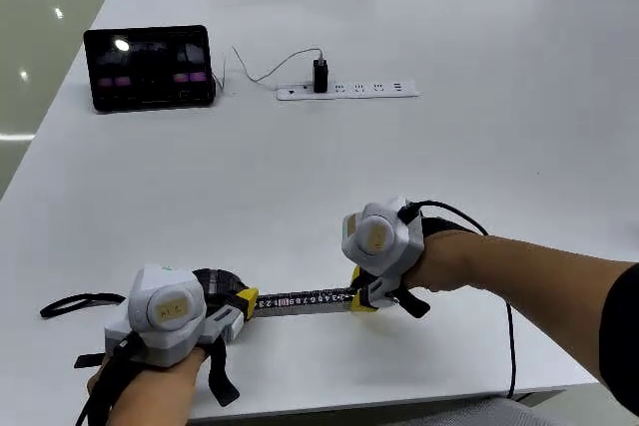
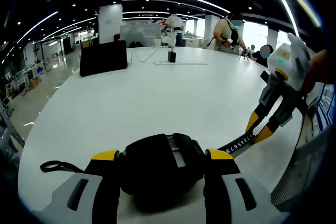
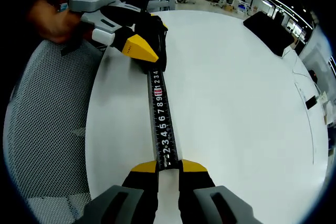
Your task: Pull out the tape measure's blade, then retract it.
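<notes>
Near the table's (image 1: 419, 157) front edge lies the tape measure's black case (image 1: 212, 284). The left gripper (image 1: 238, 298) is clamped on it: in the left gripper view the two yellow-tipped jaws press against opposite sides of the case (image 2: 157, 182), which sits on the tabletop. A black strap (image 1: 75, 303) trails off to the left of it.

A short stretch of blade (image 1: 305, 298) runs out of the case, low over the table, to the right gripper (image 1: 361, 301). In the right gripper view the jaws are nipped together on the blade's end, and the printed scale of the blade (image 3: 160, 114) runs straight back to the case between the left gripper's tips. The blade looks flat and untwisted along the part that shows.

As for progress — the first half is at least begun, since the blade is out of the case and held at both ends. From one moment I cannot tell whether it is at full pull, and only a modest length is out. The retraction looks undone, because the blade would have to run all the way back into the case.

Well apart, at the far side, sit a tablet (image 1: 150, 67) and a power strip (image 1: 346, 90) — neither is near the work.
</notes>
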{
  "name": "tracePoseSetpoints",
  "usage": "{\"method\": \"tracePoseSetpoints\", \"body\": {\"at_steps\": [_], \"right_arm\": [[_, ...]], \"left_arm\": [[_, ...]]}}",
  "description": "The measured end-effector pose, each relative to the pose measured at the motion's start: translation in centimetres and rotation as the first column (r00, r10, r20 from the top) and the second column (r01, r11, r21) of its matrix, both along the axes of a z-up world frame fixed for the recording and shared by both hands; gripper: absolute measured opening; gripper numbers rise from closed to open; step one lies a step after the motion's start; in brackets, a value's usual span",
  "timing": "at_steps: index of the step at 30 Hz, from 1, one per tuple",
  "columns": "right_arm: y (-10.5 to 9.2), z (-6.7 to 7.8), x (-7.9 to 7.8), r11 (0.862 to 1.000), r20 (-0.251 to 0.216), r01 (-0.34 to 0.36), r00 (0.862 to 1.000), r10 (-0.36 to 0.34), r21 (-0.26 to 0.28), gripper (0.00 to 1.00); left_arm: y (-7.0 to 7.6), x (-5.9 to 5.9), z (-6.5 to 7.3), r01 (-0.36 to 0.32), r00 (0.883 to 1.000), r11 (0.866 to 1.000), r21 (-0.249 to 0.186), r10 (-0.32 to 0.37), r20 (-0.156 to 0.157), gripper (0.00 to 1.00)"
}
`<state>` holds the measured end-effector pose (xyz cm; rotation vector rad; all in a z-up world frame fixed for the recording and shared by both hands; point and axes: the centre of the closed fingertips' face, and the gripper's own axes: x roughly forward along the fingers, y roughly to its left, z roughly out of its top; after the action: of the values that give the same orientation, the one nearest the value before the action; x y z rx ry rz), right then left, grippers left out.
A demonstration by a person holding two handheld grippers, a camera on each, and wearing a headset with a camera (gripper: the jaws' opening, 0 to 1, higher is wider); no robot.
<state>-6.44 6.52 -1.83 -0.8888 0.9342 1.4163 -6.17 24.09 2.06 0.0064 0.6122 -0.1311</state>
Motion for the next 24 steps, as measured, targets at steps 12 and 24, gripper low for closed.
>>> {"method": "tracePoseSetpoints", "body": {"at_steps": [12,24], "right_arm": [[0.46,-0.07,0.02,1.000,-0.003,-0.009,1.000,0.009,0.004,0.10],[0.91,-0.07,0.04,1.000,-0.006,-0.004,1.000,0.004,0.011,0.10]], "left_arm": [[-0.01,-0.01,0.04,0.001,1.000,1.000,0.001,-0.001,0.000,0.60],[-0.01,-0.01,0.05,0.001,1.000,1.000,0.002,-0.001,0.001,0.60]]}}
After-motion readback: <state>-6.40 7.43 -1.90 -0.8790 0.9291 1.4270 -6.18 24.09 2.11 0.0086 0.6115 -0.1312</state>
